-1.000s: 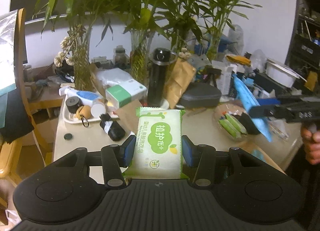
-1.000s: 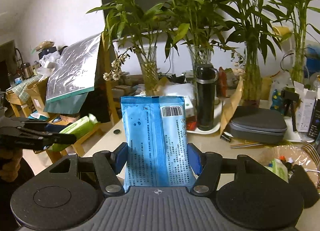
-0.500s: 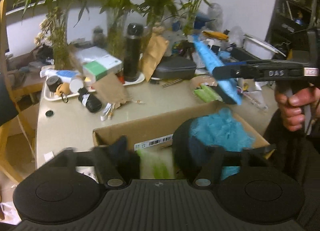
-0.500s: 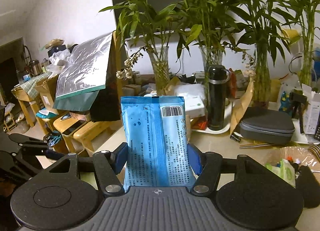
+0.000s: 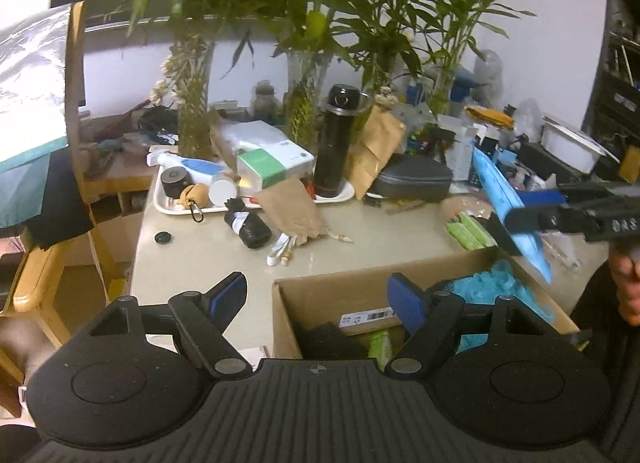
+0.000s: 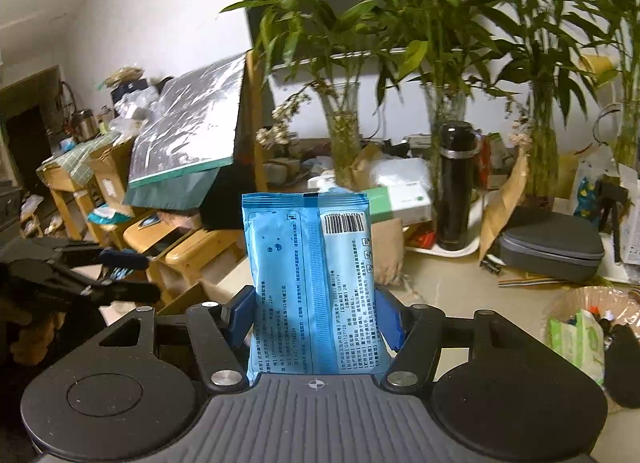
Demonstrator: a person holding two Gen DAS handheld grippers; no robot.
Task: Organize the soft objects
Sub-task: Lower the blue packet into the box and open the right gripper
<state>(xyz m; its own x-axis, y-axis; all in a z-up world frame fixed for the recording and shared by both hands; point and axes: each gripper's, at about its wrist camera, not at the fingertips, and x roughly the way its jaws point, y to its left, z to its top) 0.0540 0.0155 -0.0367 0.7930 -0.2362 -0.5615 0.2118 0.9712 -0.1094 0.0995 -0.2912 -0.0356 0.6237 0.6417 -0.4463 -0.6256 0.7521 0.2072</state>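
Observation:
My left gripper [image 5: 316, 291] stands open with nothing between its blue pads, over the left rim of a cardboard box [image 5: 340, 283]. Inside the box lie a green wipes pack [image 5: 378, 343], a black item and a fluffy blue cloth [image 5: 496, 287]. My right gripper [image 6: 314, 303] is shut on a blue wipes pack [image 6: 308, 279], held upright with its barcode facing the camera. In the left wrist view that blue pack [image 5: 496, 183] hangs in the right gripper [image 5: 528, 209] above the box's right side. The left gripper [image 6: 120, 263] shows open at the left of the right wrist view.
A white tray [image 5: 340, 195] carries a black bottle [image 5: 340, 151] and small items. A grey case [image 5: 412, 179], a brown paper pouch [image 5: 292, 211], a bag of green packs [image 5: 468, 229] and vases of bamboo crowd the table. A wooden chair [image 5: 48, 263] stands left.
My left gripper opened and let go of the green wipes pack, which now lies in the box. The right gripper still holds the blue pack and has shifted sideways a little.

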